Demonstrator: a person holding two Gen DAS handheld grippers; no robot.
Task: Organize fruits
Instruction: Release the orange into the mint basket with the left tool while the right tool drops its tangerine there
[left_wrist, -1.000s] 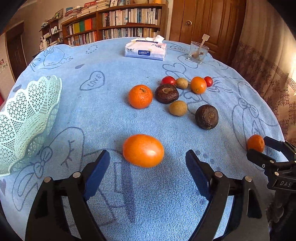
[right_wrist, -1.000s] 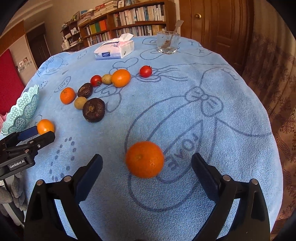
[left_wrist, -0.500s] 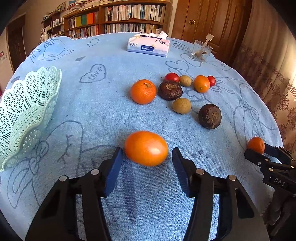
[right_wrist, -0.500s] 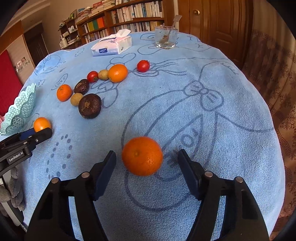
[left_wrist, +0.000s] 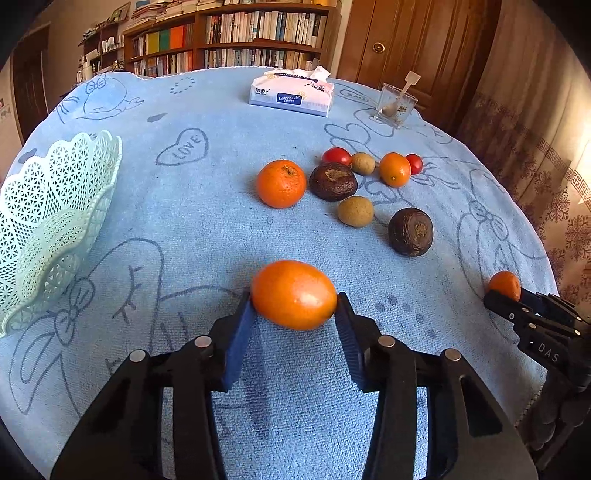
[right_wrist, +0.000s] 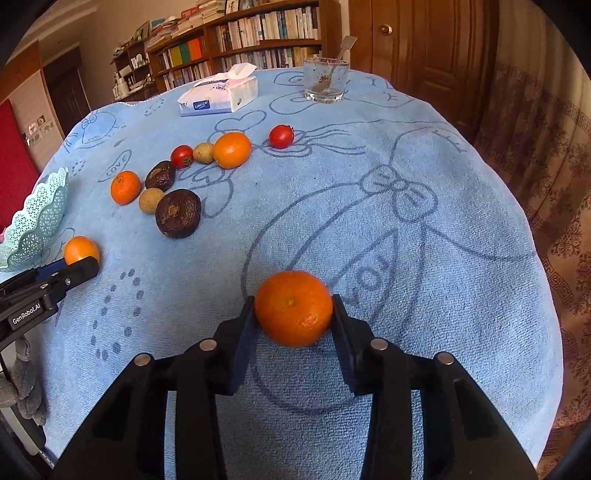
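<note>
Blue towelling tablecloth (left_wrist: 207, 221); left gripper (left_wrist: 294, 317) pinches orange (left_wrist: 293, 293), right gripper (right_wrist: 293, 314) mandarin (right_wrist: 293, 308).

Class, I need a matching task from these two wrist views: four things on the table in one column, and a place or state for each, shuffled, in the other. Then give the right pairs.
Column 1
1. oval orange fruit
2. round mandarin
3. lattice basket
4. glass

Column 2
A. at the far edge, with a spoon standing in it
B. clamped by the right gripper
C. at the table's left edge, no fruit showing in it
D. clamped by the left gripper

Pairs: 1-D, 2-B, 3-C, 4-A
</note>
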